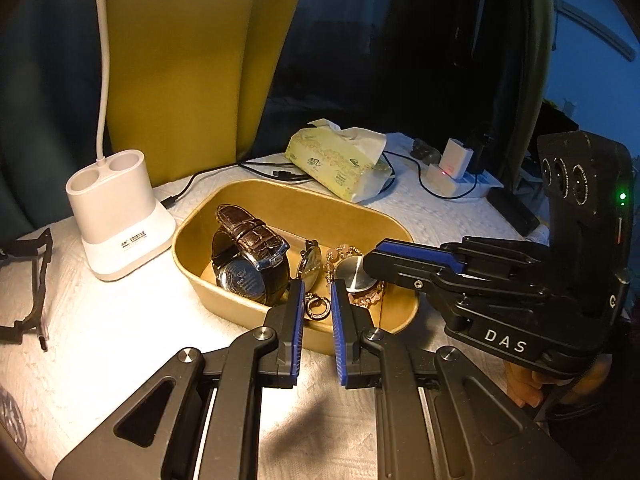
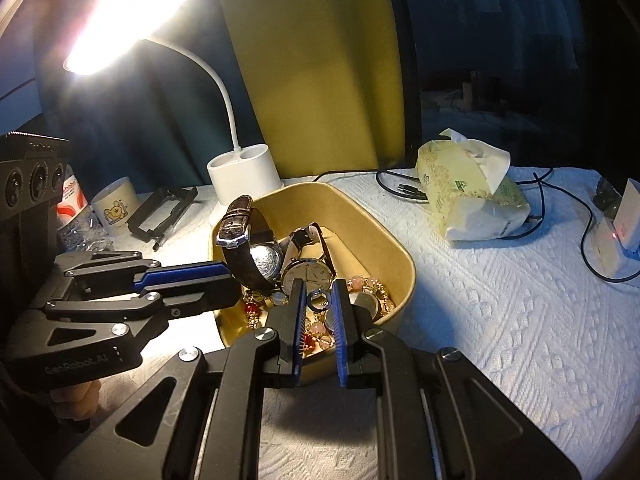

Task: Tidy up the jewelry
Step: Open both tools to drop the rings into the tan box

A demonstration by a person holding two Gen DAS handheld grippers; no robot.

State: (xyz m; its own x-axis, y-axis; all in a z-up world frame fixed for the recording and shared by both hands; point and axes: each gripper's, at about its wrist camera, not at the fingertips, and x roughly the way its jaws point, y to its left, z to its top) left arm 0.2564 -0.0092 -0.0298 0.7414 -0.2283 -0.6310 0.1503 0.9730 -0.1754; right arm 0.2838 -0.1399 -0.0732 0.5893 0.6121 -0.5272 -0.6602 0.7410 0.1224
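Note:
A tan oval bowl [image 1: 304, 208] [image 2: 360, 224] on the white cloth holds a brown-strapped watch [image 1: 250, 236] [image 2: 236, 216], a white-faced watch [image 2: 310, 276], a silver watch back [image 1: 356, 276] and beaded bracelets [image 2: 370, 284]. My left gripper [image 1: 316, 285] hovers at the bowl's near rim, shut on a small hoop ring [image 1: 318, 308] that spans its blue pads. My right gripper [image 2: 319, 283] is over the bowl too, shut on a matching hoop ring [image 2: 319, 301]. From the side, the right gripper [image 1: 367, 264] and the left gripper [image 2: 234, 284] point toward each other, and each ring is hidden.
A white lamp base [image 1: 116, 208] [image 2: 244, 172] stands left of the bowl, with its lit head [image 2: 132, 12] overhead. A tissue pack [image 1: 340, 164] [image 2: 468, 196], black cables [image 1: 260, 168] and a charger [image 1: 452, 168] lie behind. A black frame [image 1: 32, 280] and a cup [image 2: 116, 204] sit at the left.

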